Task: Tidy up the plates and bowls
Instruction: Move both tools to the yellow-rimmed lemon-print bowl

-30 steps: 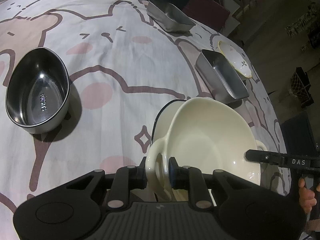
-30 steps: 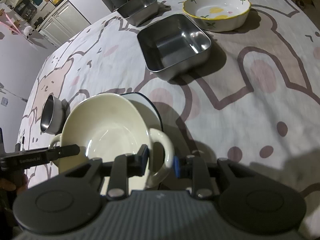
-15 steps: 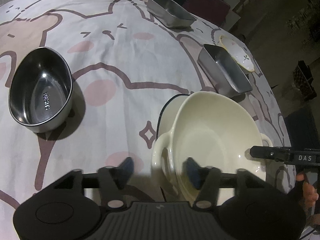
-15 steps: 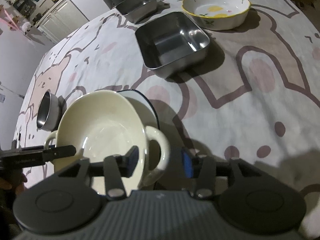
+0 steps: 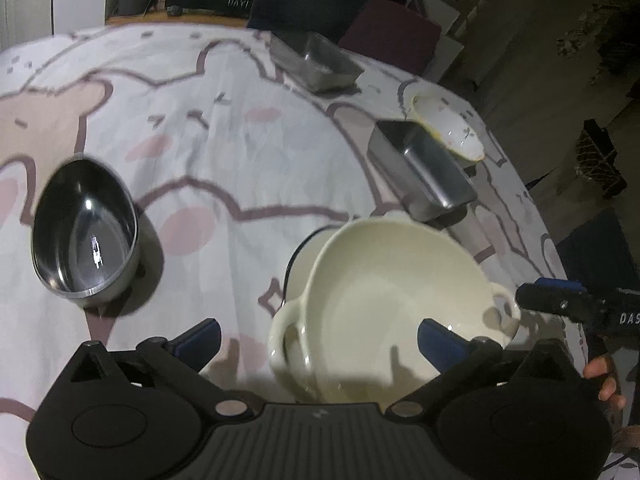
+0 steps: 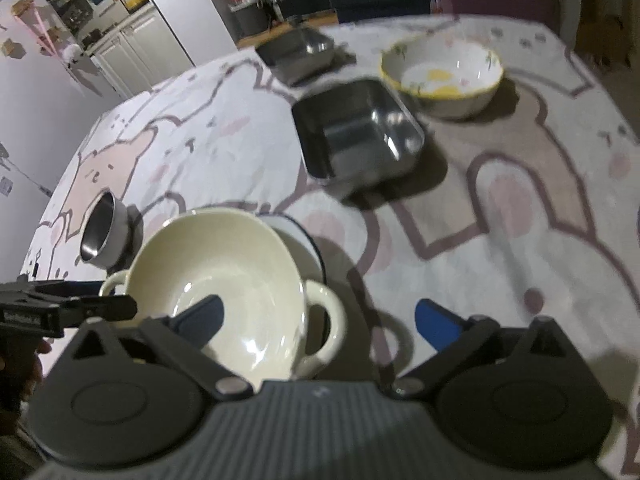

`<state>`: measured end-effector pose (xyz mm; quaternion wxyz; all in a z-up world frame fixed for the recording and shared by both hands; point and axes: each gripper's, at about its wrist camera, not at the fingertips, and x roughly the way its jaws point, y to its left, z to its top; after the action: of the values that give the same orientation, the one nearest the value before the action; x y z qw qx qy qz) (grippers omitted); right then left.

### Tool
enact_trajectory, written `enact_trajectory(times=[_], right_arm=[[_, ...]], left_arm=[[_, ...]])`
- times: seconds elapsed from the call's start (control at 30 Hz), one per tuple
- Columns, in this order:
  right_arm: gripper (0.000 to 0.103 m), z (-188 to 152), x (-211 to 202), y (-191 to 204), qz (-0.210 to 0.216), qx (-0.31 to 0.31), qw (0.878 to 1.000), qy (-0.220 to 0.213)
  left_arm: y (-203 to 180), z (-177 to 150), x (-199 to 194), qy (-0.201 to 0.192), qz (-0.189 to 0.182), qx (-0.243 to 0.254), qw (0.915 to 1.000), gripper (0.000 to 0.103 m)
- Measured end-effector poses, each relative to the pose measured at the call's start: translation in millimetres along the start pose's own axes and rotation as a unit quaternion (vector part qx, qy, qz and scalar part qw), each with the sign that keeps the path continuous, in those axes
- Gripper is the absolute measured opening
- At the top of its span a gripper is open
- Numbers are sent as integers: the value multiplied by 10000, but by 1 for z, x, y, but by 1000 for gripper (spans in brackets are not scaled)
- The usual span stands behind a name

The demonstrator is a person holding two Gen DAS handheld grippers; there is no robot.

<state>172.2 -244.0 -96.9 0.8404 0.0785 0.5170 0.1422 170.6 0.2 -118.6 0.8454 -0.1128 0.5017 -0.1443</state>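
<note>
A cream two-handled bowl (image 5: 400, 292) rests tilted inside a white dark-rimmed bowl (image 5: 306, 252); both also show in the right wrist view, cream bowl (image 6: 224, 264), rimmed bowl (image 6: 300, 240). My left gripper (image 5: 320, 336) is open wide, its jaws on either side of the cream bowl's near handle, not touching. My right gripper (image 6: 320, 316) is open wide around the other handle. An oval steel bowl (image 5: 84, 232) sits to the left.
A square steel tray (image 6: 356, 136), a second steel tray (image 6: 300, 52) and a yellow-rimmed flowered bowl (image 6: 440, 76) stand farther back on the bear-print cloth (image 5: 224, 152). The table edge runs along the right (image 5: 560, 240).
Both grippers were shut on the cream bowl's handles; they have opened wide and drawn back slightly. The bowl now sits in the rimmed bowl.
</note>
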Motion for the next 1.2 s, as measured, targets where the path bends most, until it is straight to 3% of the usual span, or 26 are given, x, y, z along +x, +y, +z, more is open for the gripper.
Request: enact_trajectory(times=[0.27,0.57,0.93,1.07,1.2], right_arm=[[103,23,-43,-8,-100,127,9939,-1093],[103,82,-46,-48,-530,541,9795,-1867],[102,137,9,-120,-1108,1029,9707,-1869],[93,151,29,-143,-1177,1079,9707,-1798],[75,154,41,-161,-856,1412,9718,-1681]], left_arm=[[-37,48,-12,-631,11,498,9968,103],[-88,137,23,-1140,-12,881,9896,103],[-116,202,128,-1009,9,1008,9898,103],[-125,213,165,-1002,128,1154,9882,103],[-132,222,198,-731,116,1392,9875,103]])
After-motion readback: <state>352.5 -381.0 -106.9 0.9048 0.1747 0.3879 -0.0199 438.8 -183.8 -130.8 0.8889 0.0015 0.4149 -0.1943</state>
